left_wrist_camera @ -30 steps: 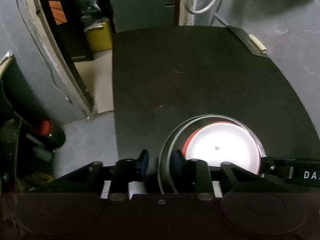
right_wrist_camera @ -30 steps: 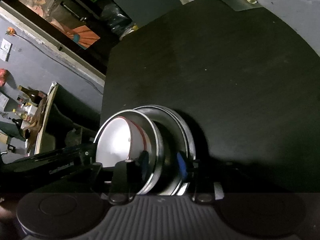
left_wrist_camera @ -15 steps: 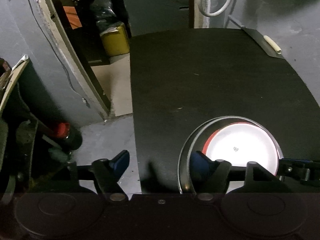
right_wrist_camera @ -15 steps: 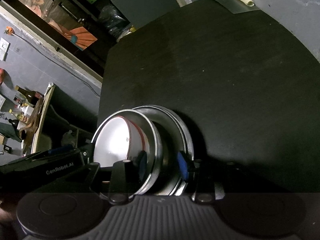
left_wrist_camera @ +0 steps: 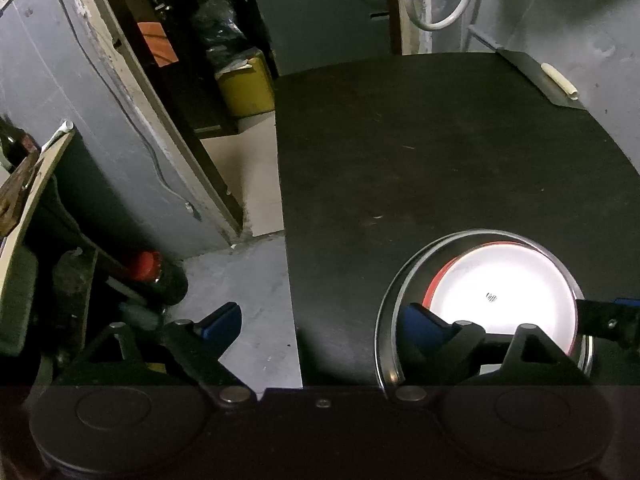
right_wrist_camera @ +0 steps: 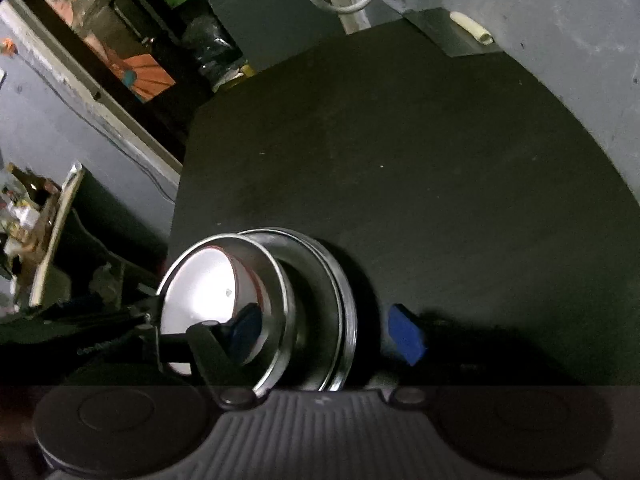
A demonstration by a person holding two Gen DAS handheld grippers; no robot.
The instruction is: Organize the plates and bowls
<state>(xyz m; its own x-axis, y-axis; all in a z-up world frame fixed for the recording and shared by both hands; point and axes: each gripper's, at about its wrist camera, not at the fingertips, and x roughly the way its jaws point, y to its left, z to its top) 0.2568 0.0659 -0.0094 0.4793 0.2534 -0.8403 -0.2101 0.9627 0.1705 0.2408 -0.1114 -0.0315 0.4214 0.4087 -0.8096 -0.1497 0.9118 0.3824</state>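
A stack stands at the near left edge of the black table [left_wrist_camera: 440,152]: a steel plate [right_wrist_camera: 344,304] at the bottom, a steel bowl [right_wrist_camera: 280,280] in it, and a white bowl with a red rim [left_wrist_camera: 504,296] inside that. My left gripper [left_wrist_camera: 320,324] is open, its right finger over the stack's left rim and its left finger out past the table edge. My right gripper [right_wrist_camera: 324,332] is open and straddles the stack's right rim, left finger inside the white bowl [right_wrist_camera: 204,284], right finger outside the plate.
The table's left edge drops to a grey floor [left_wrist_camera: 248,280] with a red-capped bottle [left_wrist_camera: 148,268] and clutter. A yellow bin [left_wrist_camera: 244,88] stands behind. A flat tray with a pale roll [left_wrist_camera: 560,80] lies at the far right corner.
Both grippers have opened and let go of the stack's rims. The left gripper has drawn back to the left. The stack has stayed in place.
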